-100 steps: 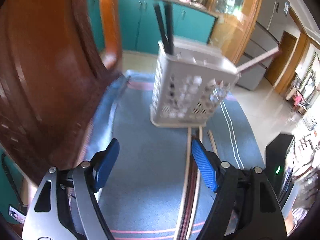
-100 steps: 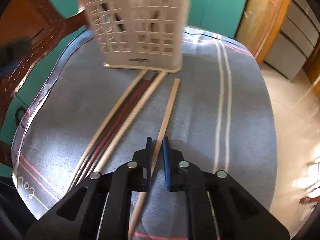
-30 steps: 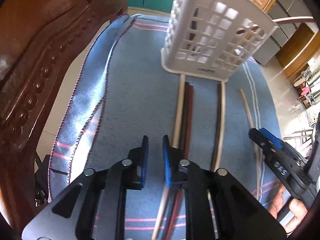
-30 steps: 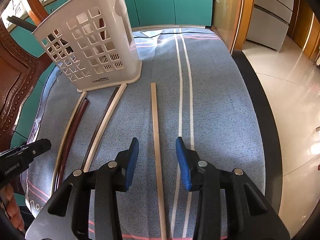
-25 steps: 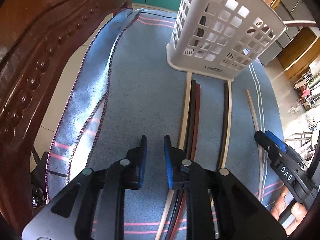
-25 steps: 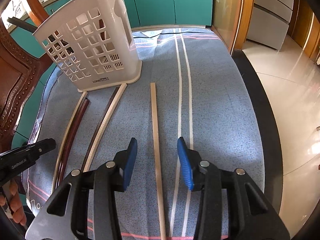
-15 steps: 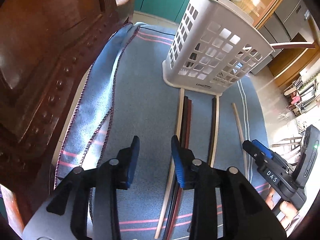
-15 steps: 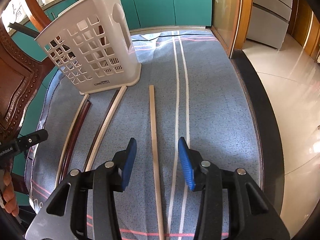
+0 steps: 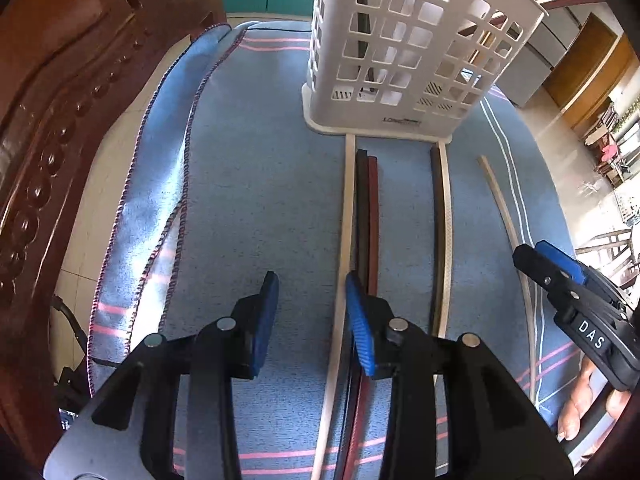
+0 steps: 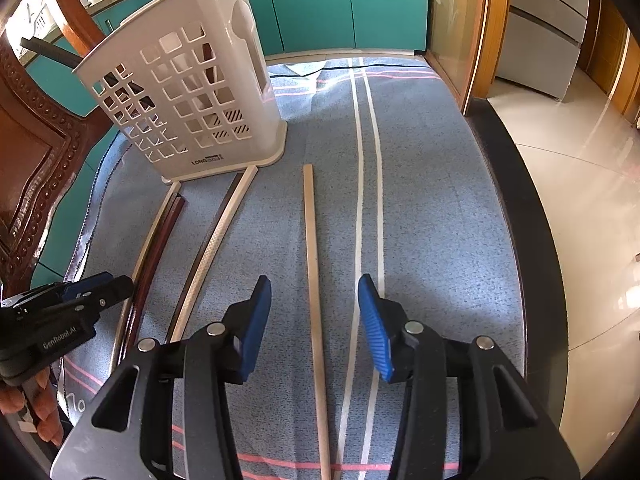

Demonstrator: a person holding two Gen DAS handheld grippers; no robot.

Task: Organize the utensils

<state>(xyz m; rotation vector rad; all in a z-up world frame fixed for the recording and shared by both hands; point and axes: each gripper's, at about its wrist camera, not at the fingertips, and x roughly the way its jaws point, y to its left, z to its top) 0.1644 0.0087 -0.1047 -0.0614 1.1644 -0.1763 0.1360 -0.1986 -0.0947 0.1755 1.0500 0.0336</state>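
A white plastic basket (image 10: 188,100) with square lattice holes and a spoon-shaped cutout stands at the far end of a speckled blue cloth (image 10: 420,208) with white and pink stripes; a few dark sticks stand inside it. Long thin chopsticks lie on the cloth in front of it: a pale and dark-red group (image 9: 362,216) at left, a dark and cream pair (image 9: 442,216) in the middle, and a single pale wooden chopstick (image 10: 312,264) at right.

The left gripper (image 9: 310,308) tilts steeply down, blue ribbed pads parted over bare cloth, holding nothing, just left of the pale stick. The right gripper (image 10: 314,312) tilts down too, its jaws straddling the single chopstick without touching it.

The basket's base reads "LONG…", the left gripper "GenRobot.AI", the right "DAS"
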